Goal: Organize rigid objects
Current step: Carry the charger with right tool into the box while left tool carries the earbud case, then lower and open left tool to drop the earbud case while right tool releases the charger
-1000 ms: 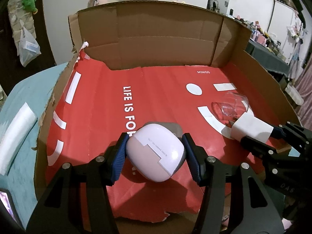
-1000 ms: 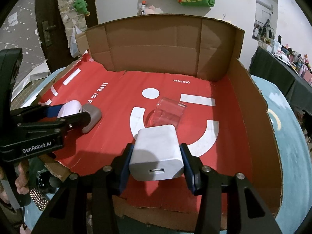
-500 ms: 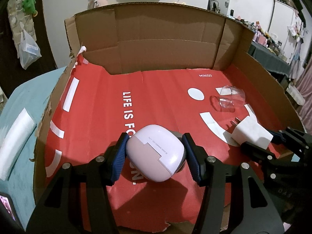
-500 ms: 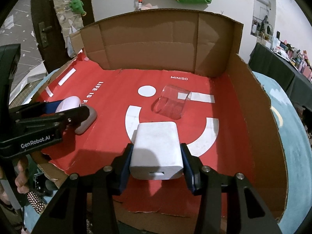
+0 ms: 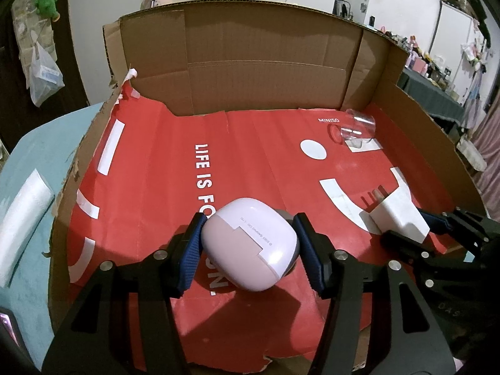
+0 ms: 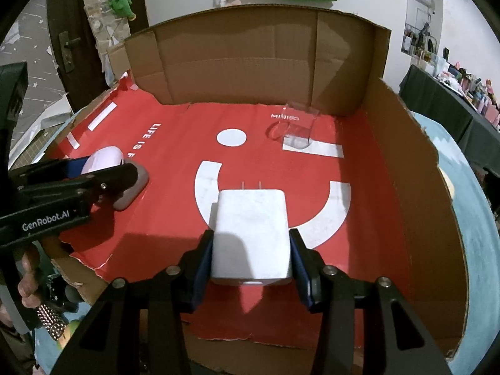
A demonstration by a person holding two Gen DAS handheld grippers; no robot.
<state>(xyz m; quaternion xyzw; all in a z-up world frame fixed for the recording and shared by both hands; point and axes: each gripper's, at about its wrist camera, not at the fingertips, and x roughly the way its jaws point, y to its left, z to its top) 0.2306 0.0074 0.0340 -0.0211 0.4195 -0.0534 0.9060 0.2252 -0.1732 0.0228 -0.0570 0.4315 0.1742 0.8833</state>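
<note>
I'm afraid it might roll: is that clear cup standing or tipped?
Tipped: the clear plastic cup lies on its side on the red liner, its mouth facing sideways.

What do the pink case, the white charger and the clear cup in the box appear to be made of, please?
Pink case: probably glossy hard plastic, given its smooth rounded shell with a soft highlight.
White charger: likely matte plastic, with an even, dull face; two metal-looking prongs at its far end.
Clear cup: see-through, red floor showing through it; thin plastic or glass, I cannot tell.
Box: raw brown corrugated cardboard, creased.
</note>
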